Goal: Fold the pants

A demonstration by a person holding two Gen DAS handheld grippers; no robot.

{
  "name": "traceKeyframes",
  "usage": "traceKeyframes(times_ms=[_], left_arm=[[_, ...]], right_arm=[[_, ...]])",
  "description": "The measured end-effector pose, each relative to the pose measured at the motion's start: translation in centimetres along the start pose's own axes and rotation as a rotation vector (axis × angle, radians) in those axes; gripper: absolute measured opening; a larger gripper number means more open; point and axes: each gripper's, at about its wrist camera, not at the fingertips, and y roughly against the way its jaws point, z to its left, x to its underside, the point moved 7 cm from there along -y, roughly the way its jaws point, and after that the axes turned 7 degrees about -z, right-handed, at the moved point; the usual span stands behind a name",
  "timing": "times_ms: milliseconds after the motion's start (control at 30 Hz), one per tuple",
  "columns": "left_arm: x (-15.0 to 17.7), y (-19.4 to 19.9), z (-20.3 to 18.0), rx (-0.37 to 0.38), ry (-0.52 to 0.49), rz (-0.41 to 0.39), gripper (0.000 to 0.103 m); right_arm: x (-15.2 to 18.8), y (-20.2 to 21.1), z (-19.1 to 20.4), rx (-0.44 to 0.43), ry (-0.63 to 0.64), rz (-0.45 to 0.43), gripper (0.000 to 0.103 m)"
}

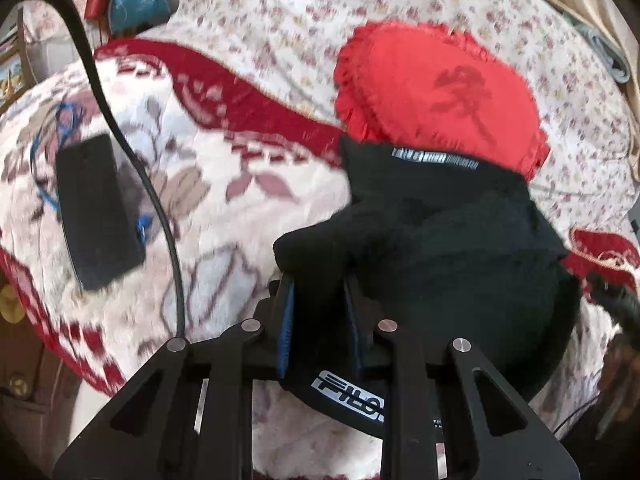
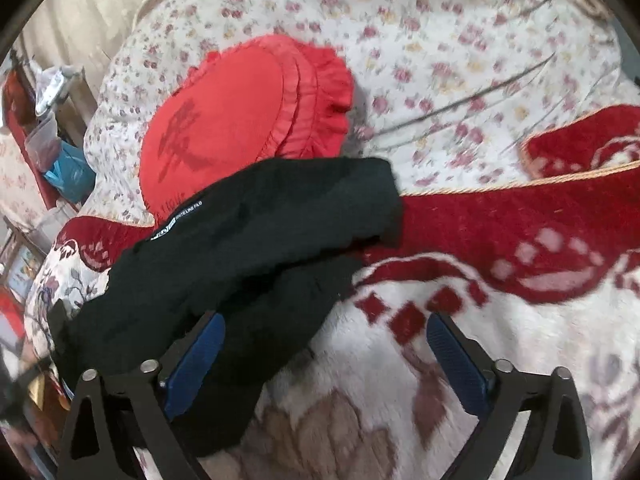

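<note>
The black pants (image 1: 448, 232) lie bunched on a white and red flowered blanket (image 1: 208, 200) on a bed. My left gripper (image 1: 320, 292) is shut on a fold of the pants, black cloth pinched between its blue pads. In the right wrist view the pants (image 2: 248, 248) spread from the lower left toward the middle, a white label on the waistband. My right gripper (image 2: 326, 328) is open; its left finger (image 2: 196, 356) touches the pants' edge, its right finger (image 2: 456, 360) is over the bare blanket.
A red frilled heart-shaped cushion (image 1: 436, 80) lies just behind the pants, also in the right wrist view (image 2: 240, 112). A black flat device (image 1: 96, 212) and a black cable (image 1: 132, 160) lie on the blanket at left. A flowered sheet (image 2: 460, 40) covers the bed behind.
</note>
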Motion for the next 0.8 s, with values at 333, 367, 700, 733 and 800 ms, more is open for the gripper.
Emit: traceKeyframes(times_ms=[333, 367, 700, 733, 800], left_arm=[[-0.2, -0.3, -0.5, -0.011, 0.018, 0.016, 0.021], [-0.2, -0.4, -0.5, -0.013, 0.016, 0.015, 0.021], [1.7, -0.3, -0.6, -0.031, 0.017, 0.049, 0.021], [1.8, -0.1, -0.5, -0.033, 0.014, 0.046, 0.021], [1.8, 0.2, -0.5, -0.04, 0.012, 0.042, 0.021]], right_arm=[[-1.0, -3.2, -0.3, -0.032, 0.017, 0.015, 0.012], [-1.3, -0.9, -0.4, -0.015, 0.044, -0.027, 0.012], [6.1, 10.9, -10.1, 0.314, 0.106, 0.128, 0.023], [6.1, 11.4, -10.8, 0.322, 0.095, 0.124, 0.028], [5.0, 13.0, -12.1, 0.307, 0.025, 0.052, 0.048]])
